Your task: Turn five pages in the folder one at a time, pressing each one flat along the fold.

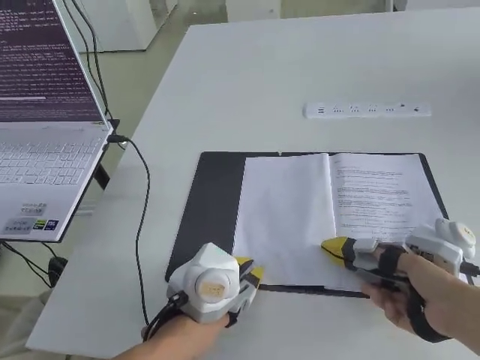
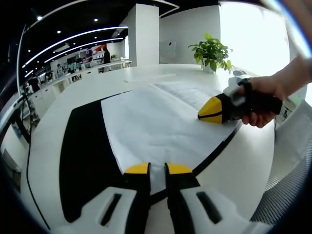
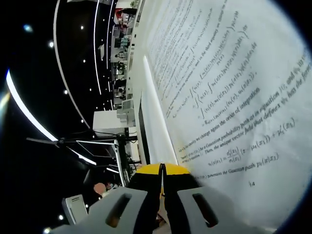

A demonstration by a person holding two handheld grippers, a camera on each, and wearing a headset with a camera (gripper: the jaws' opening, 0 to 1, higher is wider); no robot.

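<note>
An open black folder (image 1: 217,202) lies on the white table. A blank white page (image 1: 285,217) is turned over to its left half, and a printed page (image 1: 379,195) lies on its right half. My right gripper (image 1: 330,246) (image 3: 162,168) is shut, with its yellow tips on the paper by the fold near the folder's front edge. Close beside it is the printed page (image 3: 229,97). My left gripper (image 1: 253,273) (image 2: 157,169) rests at the front edge of the blank page (image 2: 151,122), jaws a narrow gap apart with nothing gripped. The right gripper (image 2: 201,116) also shows in the left gripper view.
An open laptop (image 1: 45,150) stands at the table's left edge, and its black cable (image 1: 142,202) runs down past the folder's left side. A white power strip (image 1: 367,110) lies behind the folder. A potted plant (image 2: 212,51) stands far off.
</note>
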